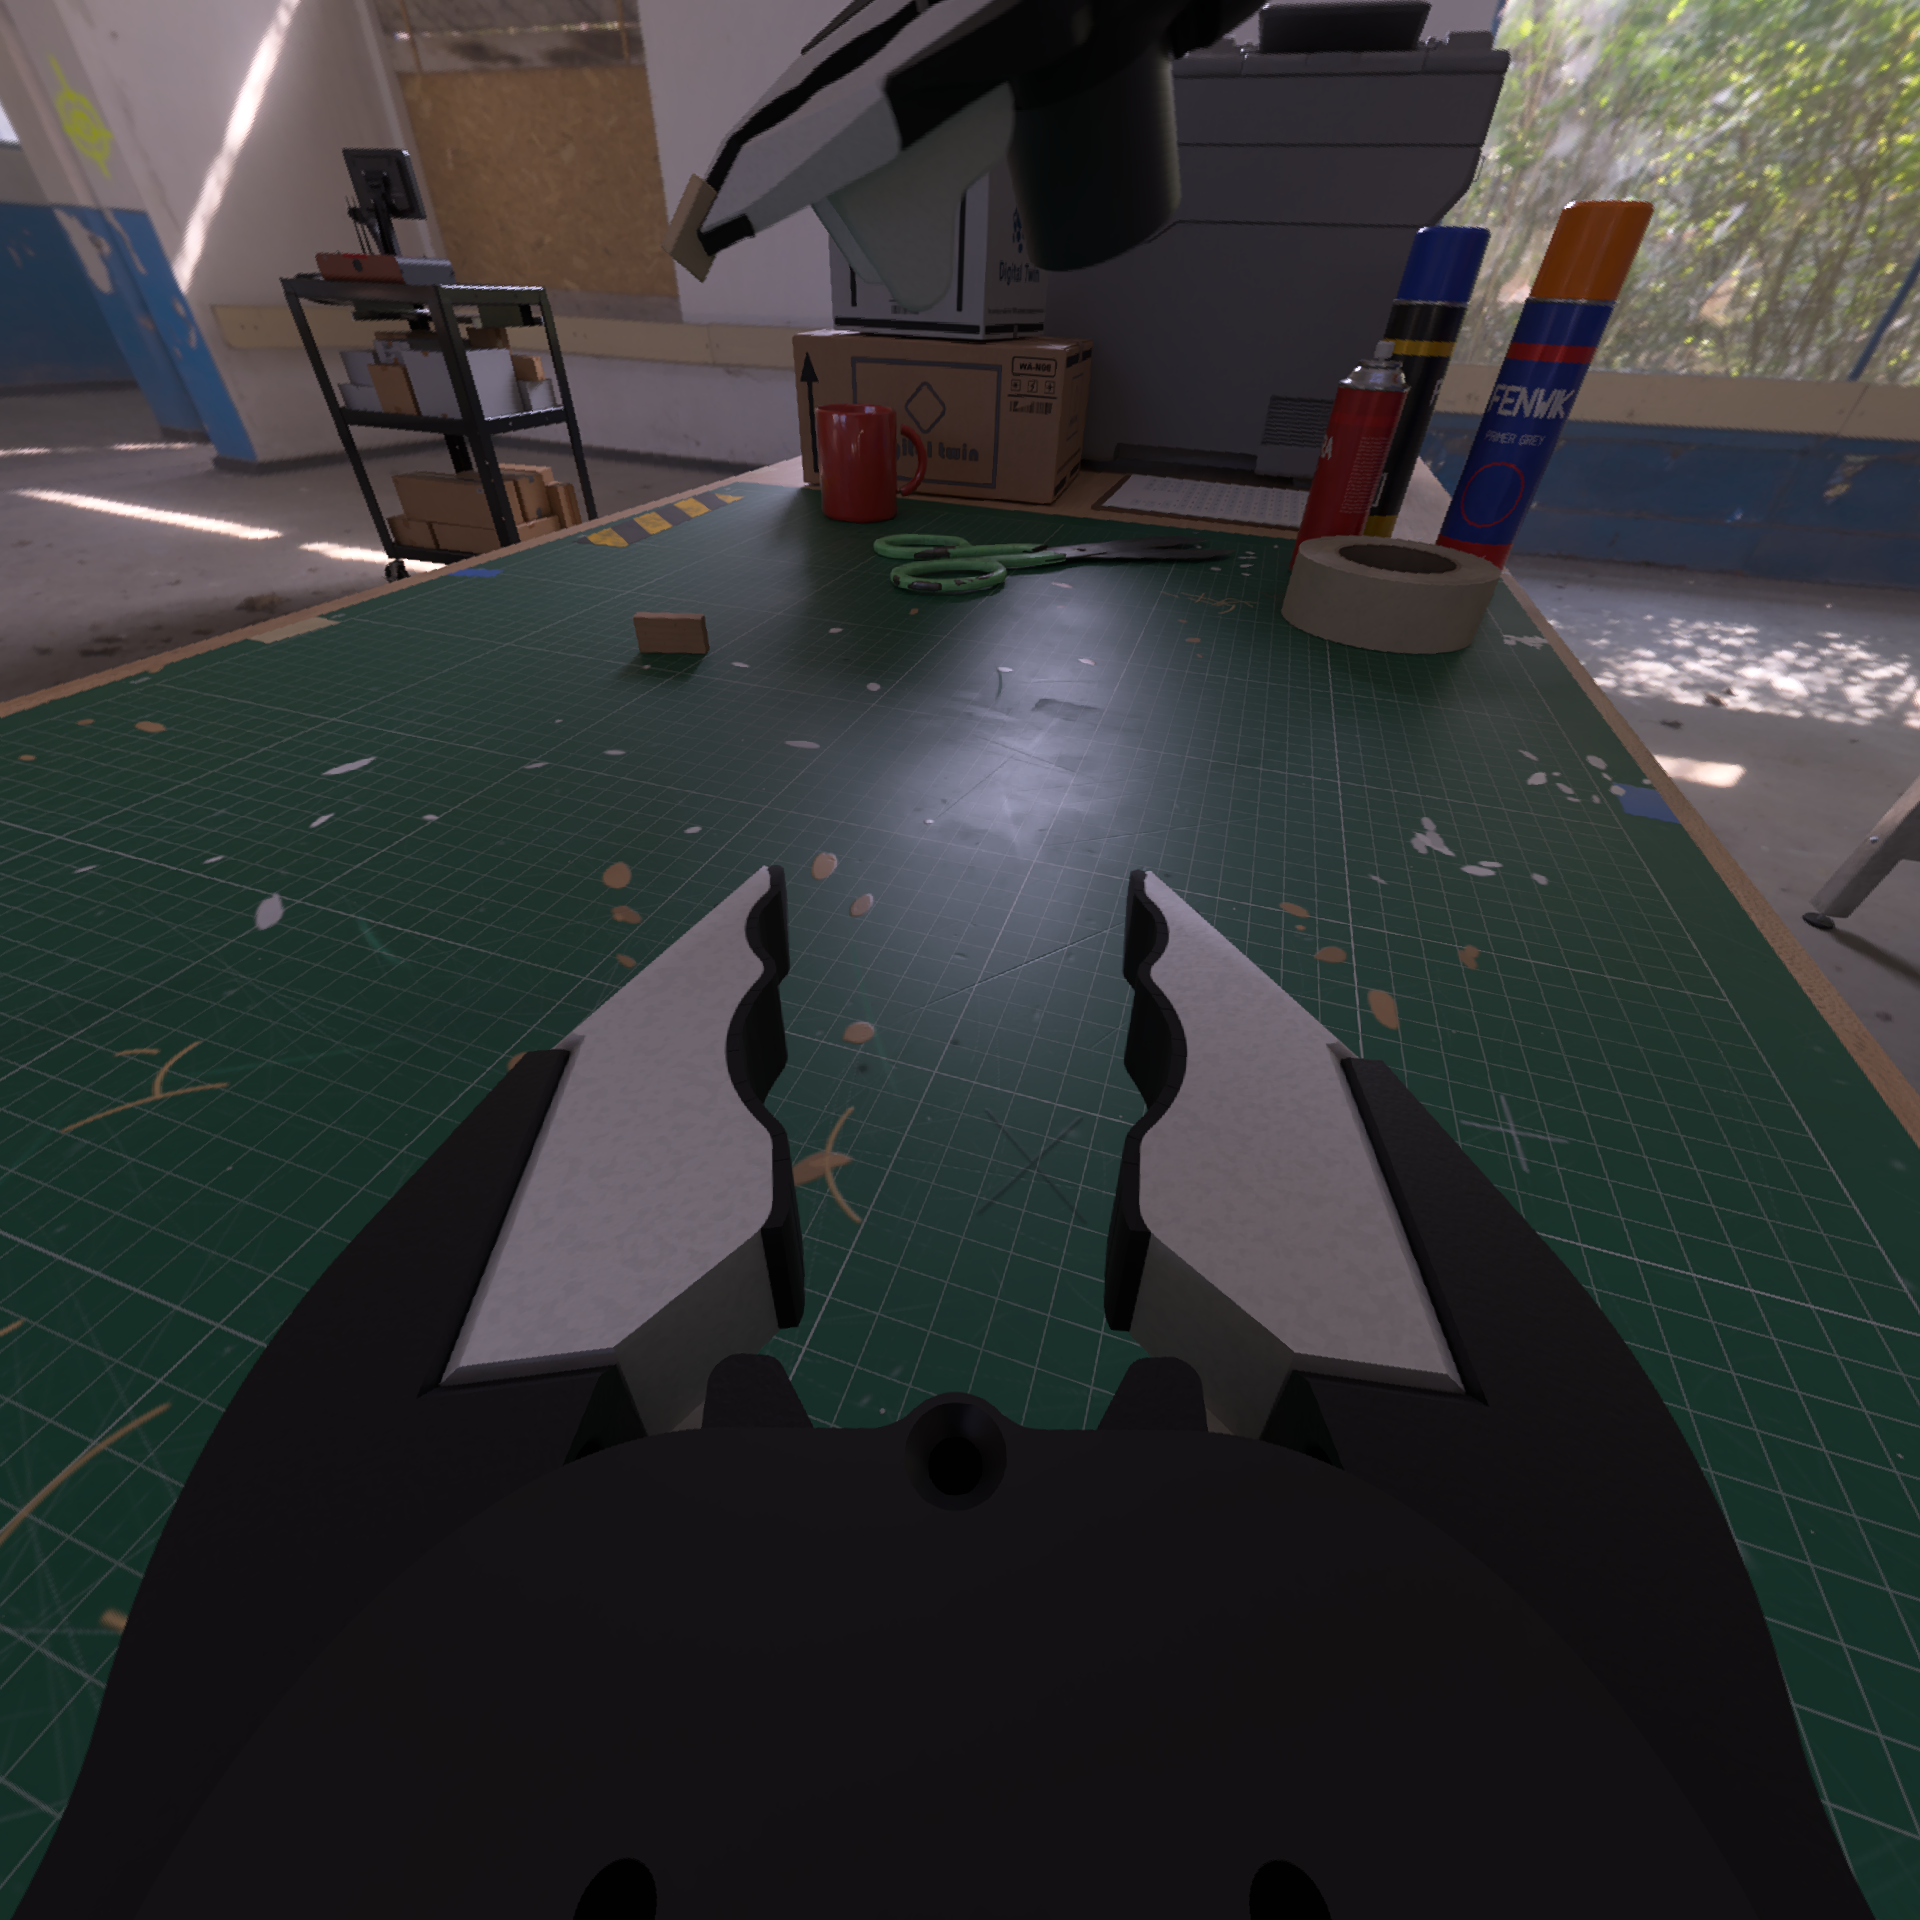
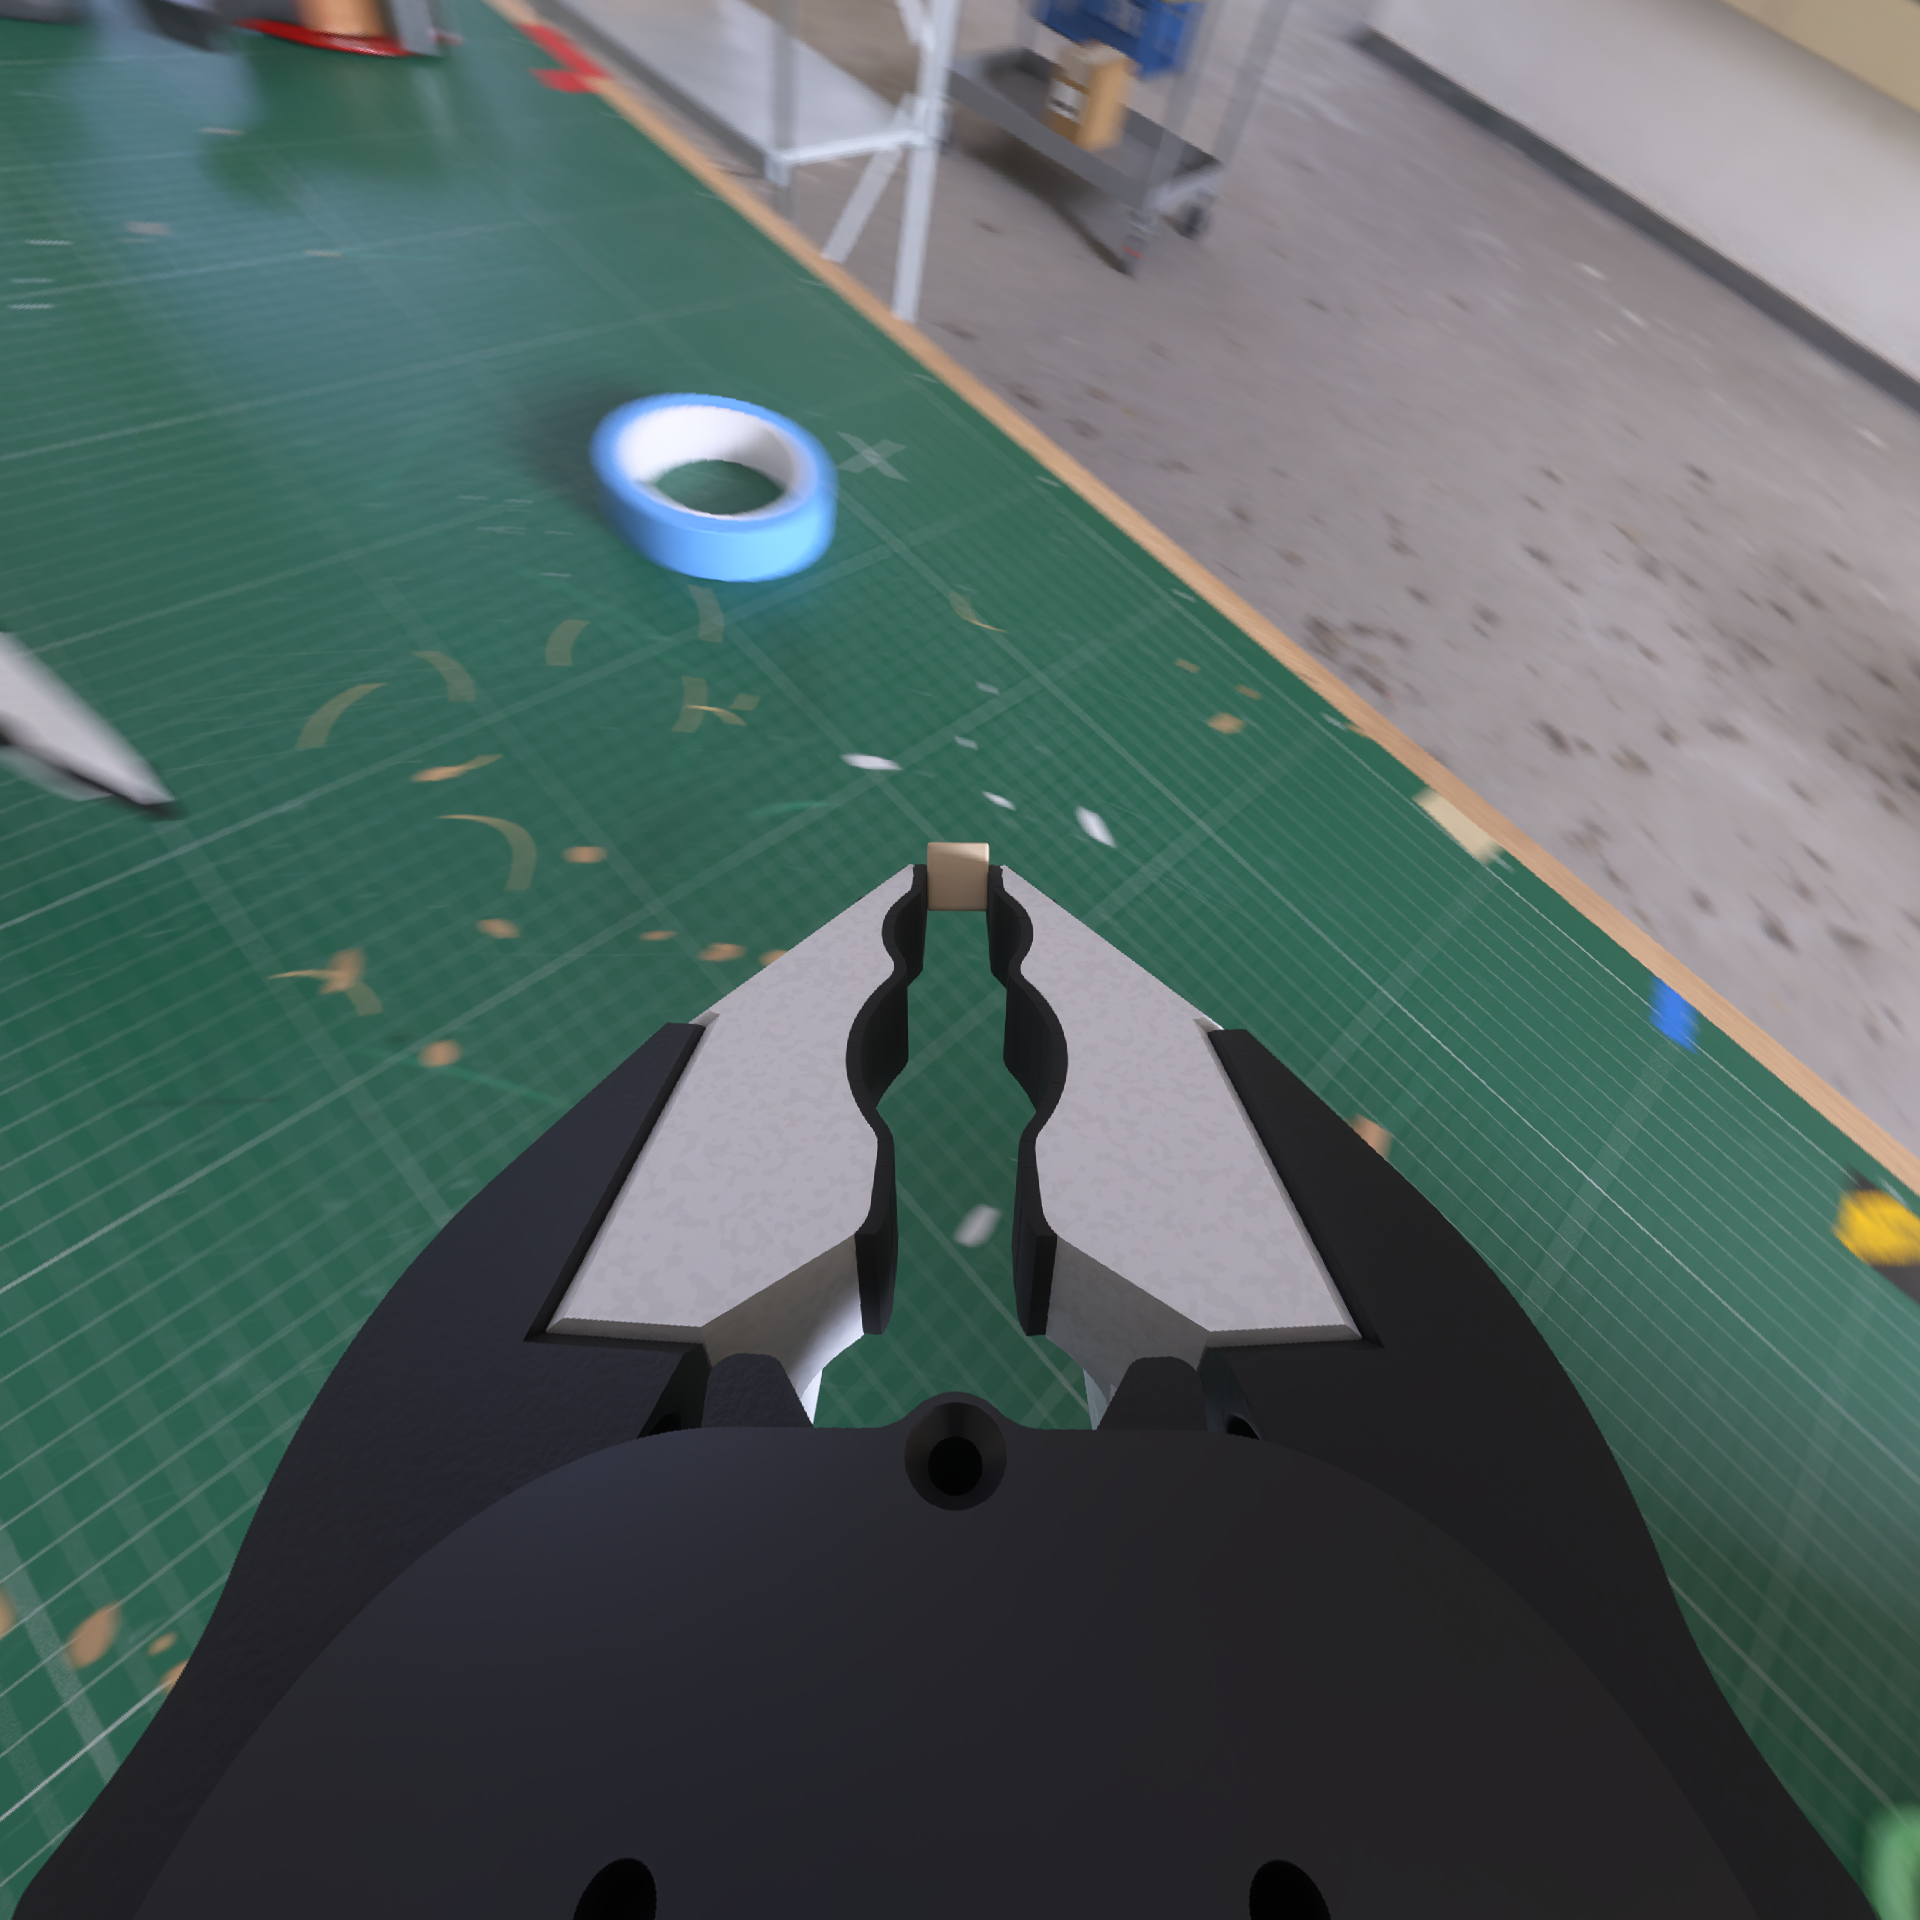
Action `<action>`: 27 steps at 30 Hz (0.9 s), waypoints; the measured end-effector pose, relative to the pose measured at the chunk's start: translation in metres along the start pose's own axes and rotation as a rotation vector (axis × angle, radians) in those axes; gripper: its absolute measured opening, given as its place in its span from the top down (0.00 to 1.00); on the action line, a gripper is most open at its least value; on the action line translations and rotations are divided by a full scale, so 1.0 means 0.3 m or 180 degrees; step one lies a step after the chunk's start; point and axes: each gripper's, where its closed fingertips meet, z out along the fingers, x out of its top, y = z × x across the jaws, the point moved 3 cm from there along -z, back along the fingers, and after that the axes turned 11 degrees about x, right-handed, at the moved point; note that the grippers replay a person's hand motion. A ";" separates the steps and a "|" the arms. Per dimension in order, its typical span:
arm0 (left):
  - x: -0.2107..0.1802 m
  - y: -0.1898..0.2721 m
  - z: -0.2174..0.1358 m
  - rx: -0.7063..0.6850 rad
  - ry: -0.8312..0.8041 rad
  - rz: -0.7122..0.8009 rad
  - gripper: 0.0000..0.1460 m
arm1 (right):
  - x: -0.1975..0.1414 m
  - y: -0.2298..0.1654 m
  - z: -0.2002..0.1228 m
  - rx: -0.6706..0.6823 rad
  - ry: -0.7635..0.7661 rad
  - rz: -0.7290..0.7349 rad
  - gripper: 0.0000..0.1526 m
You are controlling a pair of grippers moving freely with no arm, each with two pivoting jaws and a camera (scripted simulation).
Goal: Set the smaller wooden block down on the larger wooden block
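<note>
small block lifted, stacking not yet done

green cutting mat; left gripper jaws spread, empty; larger wooden block upper left, alone; right gripper pinching smaller wooden block at tips, frame centre. carry and placement remain.

On the mat, the larger block is being seen far ahead and to the left, well apart from the scissors to its right. The mug is being shown behind the scissors, before the box. The smaller block is being held between the right gripper fingertips, above the mat, with a tape roll lying ahead and to the left.
</note>
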 end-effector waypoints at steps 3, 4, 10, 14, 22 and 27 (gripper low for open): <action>-0.002 -0.004 0.003 0.0031 -0.0028 -0.0023 0.49 | -0.058 0.218 -0.043 -0.0422 -0.0091 0.0366 0.93; -0.002 -0.005 0.003 0.0039 -0.0030 -0.0032 0.48 | -0.082 0.281 -0.045 -0.0501 -0.0106 0.0485 0.93; -0.002 -0.010 0.002 0.0038 -0.0024 -0.0078 0.45 | -0.258 0.508 0.045 -0.0712 -0.0546 0.1087 0.93; 0.000 -0.010 0.001 0.0016 -0.0006 -0.0091 0.47 | -0.350 0.580 0.130 -0.0637 -0.0959 0.1367 0.93; -0.001 -0.009 0.001 0.0004 -0.0011 -0.0094 0.48 | -0.459 0.625 0.231 -0.0513 -0.1352 0.1681 0.93; 0.000 -0.012 0.000 0.0003 -0.0003 -0.0126 0.48 | -0.483 0.630 0.235 -0.0552 -0.1513 0.1656 0.93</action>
